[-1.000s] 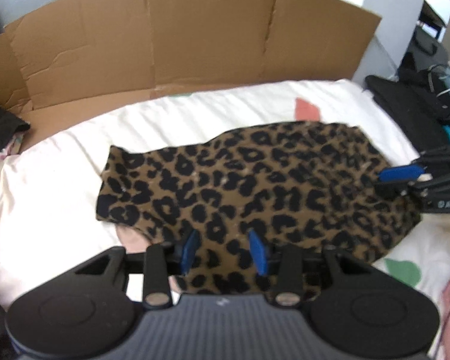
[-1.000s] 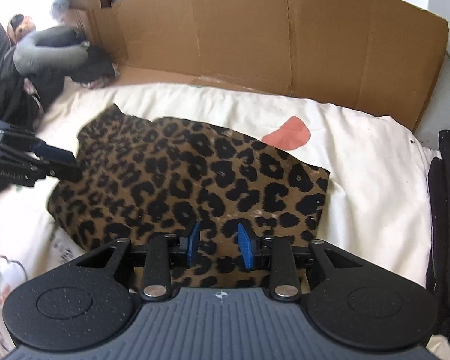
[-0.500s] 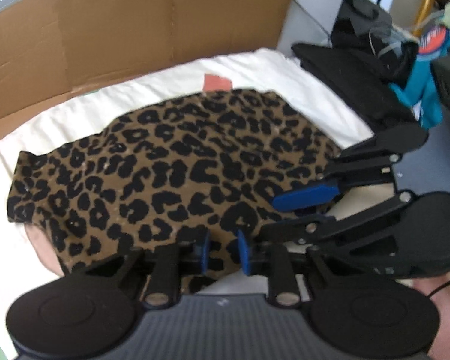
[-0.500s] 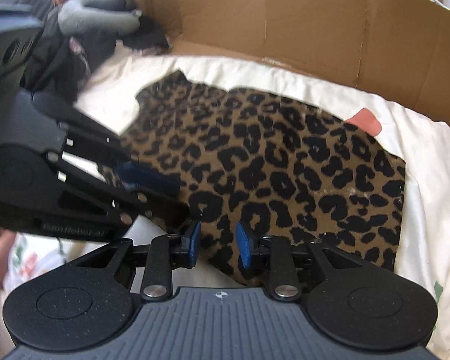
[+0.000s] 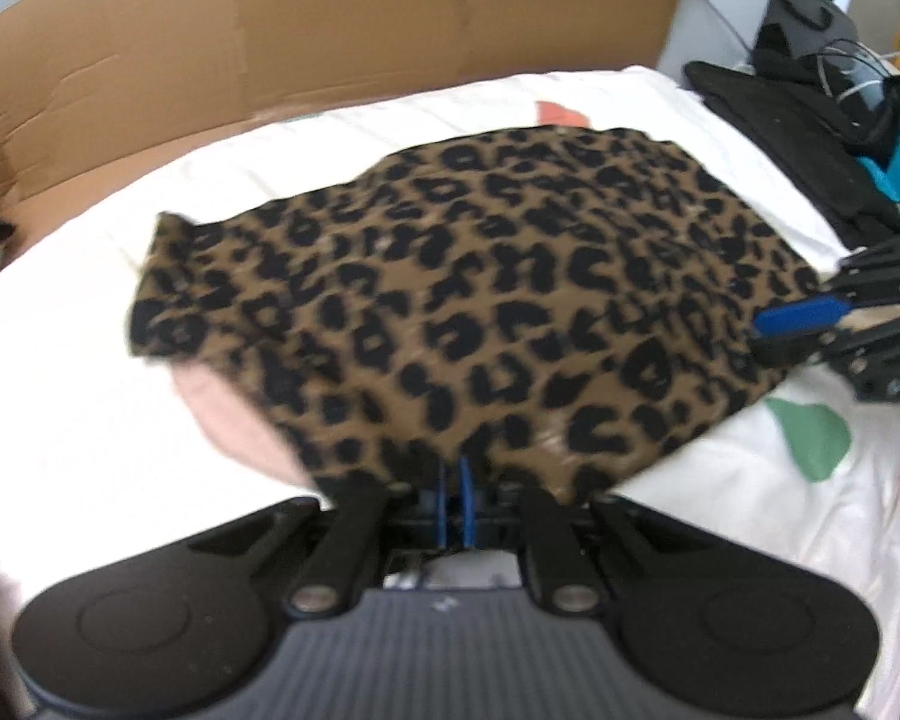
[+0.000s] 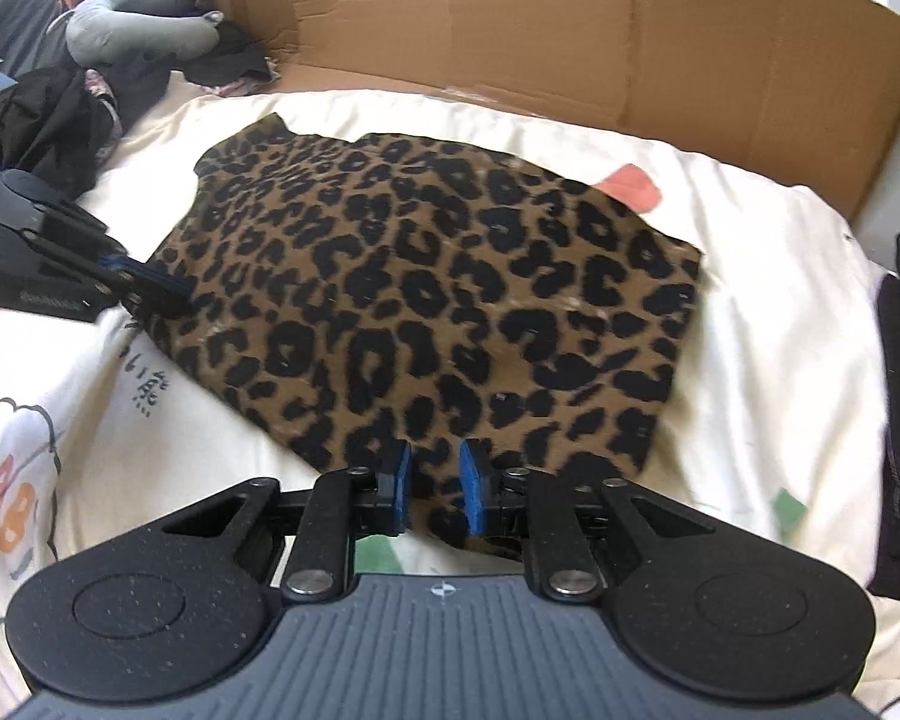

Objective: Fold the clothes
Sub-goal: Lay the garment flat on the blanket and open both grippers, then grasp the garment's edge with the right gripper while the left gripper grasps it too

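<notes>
A leopard-print garment (image 5: 510,300) (image 6: 438,288) lies spread flat on a white printed bedsheet (image 5: 90,420) (image 6: 780,330). My left gripper (image 5: 453,504) is shut on the garment's near edge, its blue pads almost touching; the right wrist view shows it (image 6: 156,291) at the garment's left edge. My right gripper (image 6: 437,492) sits at the near edge further right, fingers narrowed but with a gap, fabric lying between them. In the left wrist view the right gripper (image 5: 780,333) is at the garment's right side.
A cardboard wall (image 5: 330,30) (image 6: 630,30) stands behind the bed. Dark clothes (image 6: 60,114) and a grey neck pillow (image 6: 144,18) are heaped at the far left. Black bags and cables (image 5: 810,138) lie along the right side.
My left gripper has shut on the garment's edge and swung back to the left, away from the right gripper. The right gripper's fingers have narrowed over the near edge.
</notes>
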Demonstrator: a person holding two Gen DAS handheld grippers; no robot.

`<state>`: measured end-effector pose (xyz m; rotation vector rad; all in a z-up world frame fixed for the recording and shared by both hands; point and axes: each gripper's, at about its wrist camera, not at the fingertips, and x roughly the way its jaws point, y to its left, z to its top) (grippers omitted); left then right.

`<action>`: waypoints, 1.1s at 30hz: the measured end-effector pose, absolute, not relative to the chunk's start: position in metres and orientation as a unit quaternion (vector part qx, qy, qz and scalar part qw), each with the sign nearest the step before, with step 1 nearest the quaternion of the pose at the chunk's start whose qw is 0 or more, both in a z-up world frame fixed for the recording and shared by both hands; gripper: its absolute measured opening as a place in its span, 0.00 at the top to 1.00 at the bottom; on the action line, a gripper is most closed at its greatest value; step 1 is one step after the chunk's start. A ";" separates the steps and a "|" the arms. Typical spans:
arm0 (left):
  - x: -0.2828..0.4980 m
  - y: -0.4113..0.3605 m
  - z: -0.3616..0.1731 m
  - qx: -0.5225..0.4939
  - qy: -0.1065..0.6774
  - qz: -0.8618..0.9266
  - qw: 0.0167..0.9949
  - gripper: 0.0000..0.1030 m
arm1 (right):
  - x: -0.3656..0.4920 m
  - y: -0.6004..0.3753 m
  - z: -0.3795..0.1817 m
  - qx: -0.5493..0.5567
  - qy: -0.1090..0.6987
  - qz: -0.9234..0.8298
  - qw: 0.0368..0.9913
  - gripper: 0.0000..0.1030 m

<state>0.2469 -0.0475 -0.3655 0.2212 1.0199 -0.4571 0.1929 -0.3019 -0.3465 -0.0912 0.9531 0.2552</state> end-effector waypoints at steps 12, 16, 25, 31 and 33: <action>0.252 0.004 -0.339 0.058 0.500 -0.150 0.851 0.87 | 0.177 -0.335 -0.337 -0.017 0.470 0.056 0.880 0.78; 0.248 0.012 -0.333 0.036 0.501 -0.143 0.853 0.78 | 0.172 -0.354 -0.326 0.051 0.472 0.035 0.879 0.77; 0.246 0.011 -0.333 0.015 0.508 -0.144 0.849 0.73 | 0.162 -0.375 -0.343 0.211 0.486 0.030 0.848 0.76; 0.246 0.010 -0.335 0.006 0.511 -0.143 0.847 0.68 | 0.160 -0.388 -0.362 0.304 0.488 0.024 0.818 0.75; 0.246 0.009 -0.336 0.005 0.514 -0.146 0.845 0.68 | 0.160 -0.391 -0.366 0.328 0.485 0.021 0.811 0.70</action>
